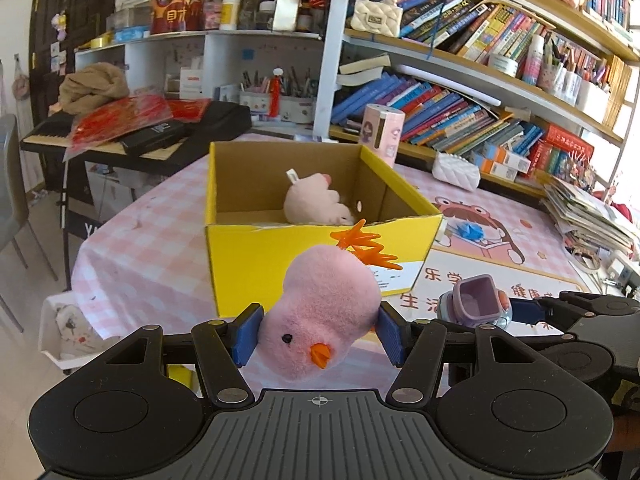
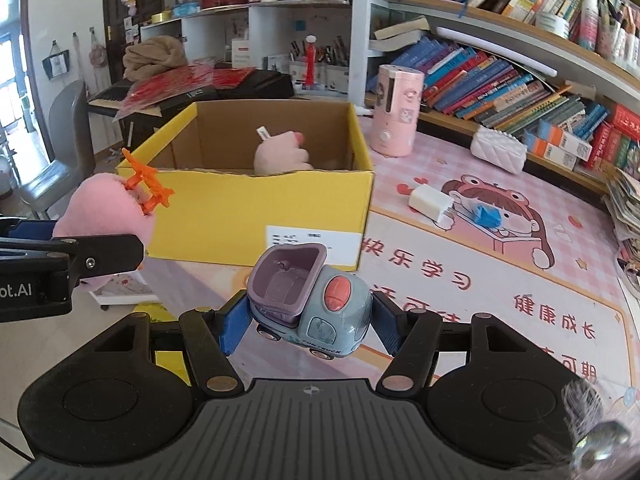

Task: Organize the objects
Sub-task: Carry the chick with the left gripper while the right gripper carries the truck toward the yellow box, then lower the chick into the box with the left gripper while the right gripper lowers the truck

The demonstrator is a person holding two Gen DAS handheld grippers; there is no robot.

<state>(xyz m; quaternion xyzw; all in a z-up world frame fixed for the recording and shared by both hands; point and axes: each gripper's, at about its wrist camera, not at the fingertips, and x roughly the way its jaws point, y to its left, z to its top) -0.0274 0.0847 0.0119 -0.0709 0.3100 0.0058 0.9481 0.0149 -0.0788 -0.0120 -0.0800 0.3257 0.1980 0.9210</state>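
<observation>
My left gripper is shut on a pink plush chick with orange feet, held upside down in front of the yellow cardboard box. The chick also shows at the left of the right wrist view. My right gripper is shut on a blue-grey toy truck with a purple bin, held above the table before the box. The truck also shows in the left wrist view. A pink plush toy lies inside the box, also seen in the right wrist view.
A pink cylindrical device stands right of the box. A white charger, a blue paper piece and a white quilted pouch lie on the pink table mat. Bookshelves line the right; a keyboard stands behind.
</observation>
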